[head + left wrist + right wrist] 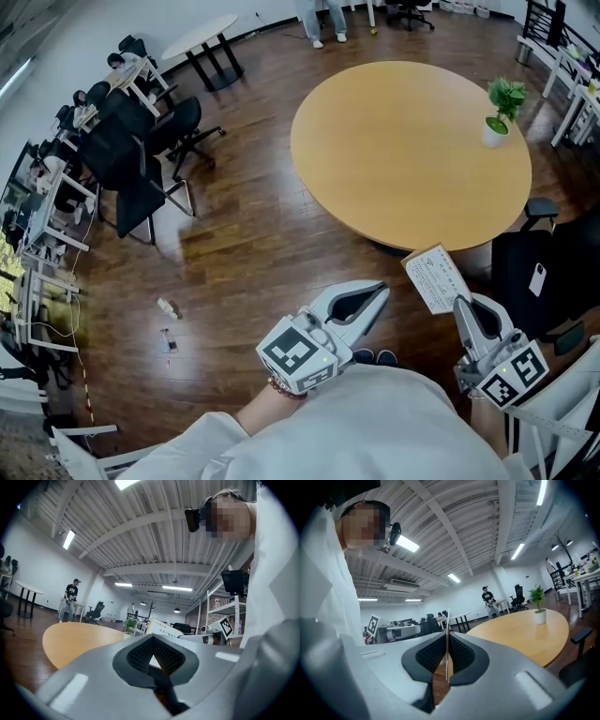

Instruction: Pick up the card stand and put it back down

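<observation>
Right gripper (464,309) clenched on card stand (436,277), pinched edge-on at jaw tips, in air just short of table (403,150). Left gripper (375,295) closed, empty. Risks: thin card may pivot in pads; early release drops it onto floor.

Loads of room over the round surface (394,150)
Only a potted plant (503,111) sits near its far-right edge; a black chair (516,272) crowds the near-right side.
</observation>
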